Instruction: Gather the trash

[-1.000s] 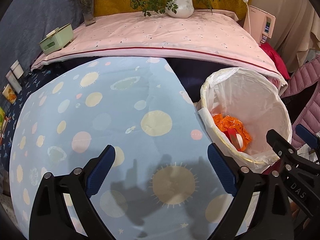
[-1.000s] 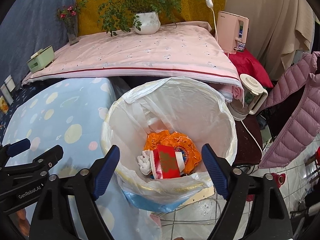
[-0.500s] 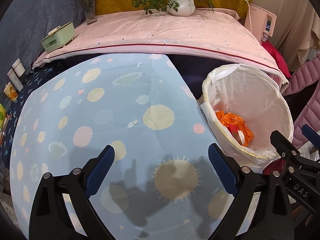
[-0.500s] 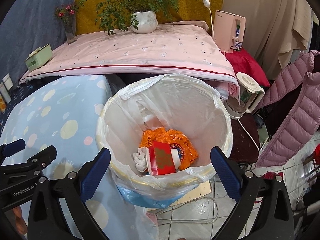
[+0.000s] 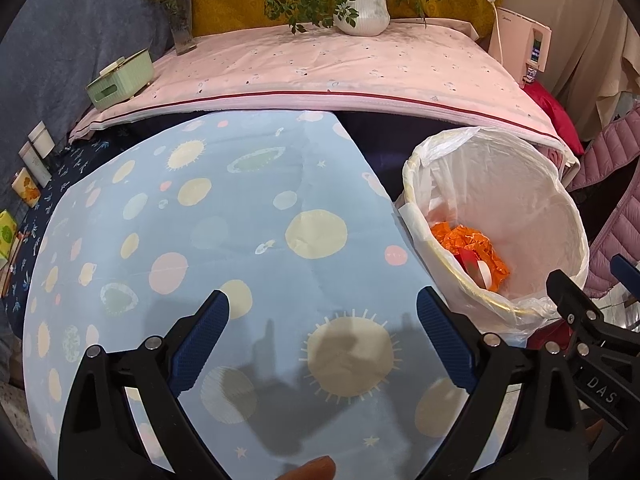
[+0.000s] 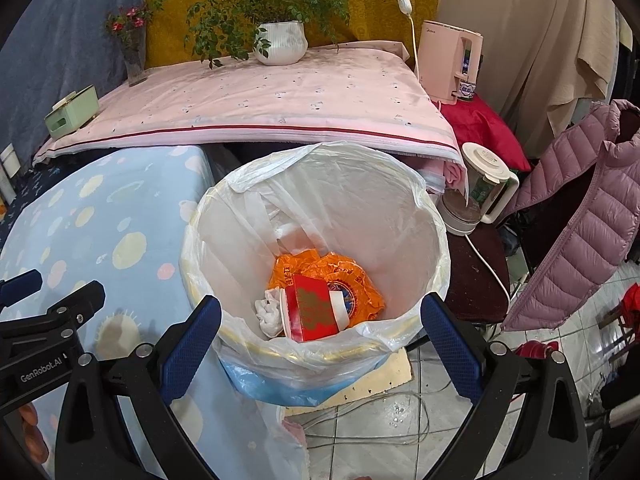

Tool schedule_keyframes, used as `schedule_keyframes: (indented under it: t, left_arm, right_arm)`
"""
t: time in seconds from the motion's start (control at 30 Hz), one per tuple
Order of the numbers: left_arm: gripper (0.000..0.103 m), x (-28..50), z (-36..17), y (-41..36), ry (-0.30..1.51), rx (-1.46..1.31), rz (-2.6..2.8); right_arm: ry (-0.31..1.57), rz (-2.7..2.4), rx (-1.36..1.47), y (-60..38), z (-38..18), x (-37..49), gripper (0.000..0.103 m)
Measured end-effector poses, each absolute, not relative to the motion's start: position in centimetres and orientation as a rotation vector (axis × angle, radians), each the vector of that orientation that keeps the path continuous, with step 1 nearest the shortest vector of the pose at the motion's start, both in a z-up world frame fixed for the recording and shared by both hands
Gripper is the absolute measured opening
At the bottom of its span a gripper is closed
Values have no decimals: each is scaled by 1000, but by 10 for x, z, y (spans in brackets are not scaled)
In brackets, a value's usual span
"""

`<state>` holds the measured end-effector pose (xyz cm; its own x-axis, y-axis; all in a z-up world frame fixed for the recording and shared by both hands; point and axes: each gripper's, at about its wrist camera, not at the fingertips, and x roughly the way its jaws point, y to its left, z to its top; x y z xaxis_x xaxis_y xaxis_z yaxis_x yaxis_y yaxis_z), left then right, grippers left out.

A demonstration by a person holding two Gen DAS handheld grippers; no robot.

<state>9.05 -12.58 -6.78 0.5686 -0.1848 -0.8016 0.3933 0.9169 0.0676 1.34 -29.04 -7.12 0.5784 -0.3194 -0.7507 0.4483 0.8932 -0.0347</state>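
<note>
We see a thin, glossy, crinkled plastic liner in the bin, whose rim shines like brass. Inside lie a shiny orange wrapper, a red card box and crumpled white tissue. The blue cloth looks matt and smooth, the pink cloth likewise. The 2 finger pads are ribbed blue rubber; the pot is glazed.
</note>
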Motion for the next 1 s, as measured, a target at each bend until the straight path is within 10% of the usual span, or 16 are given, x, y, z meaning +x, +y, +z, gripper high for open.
schedule_keyframes:
  t: [1.0]
  left_arm:
    - [91,82,-68,-124,894,248,-322]
  right_arm:
    - [861,-439,152,-282,-75,8,96]
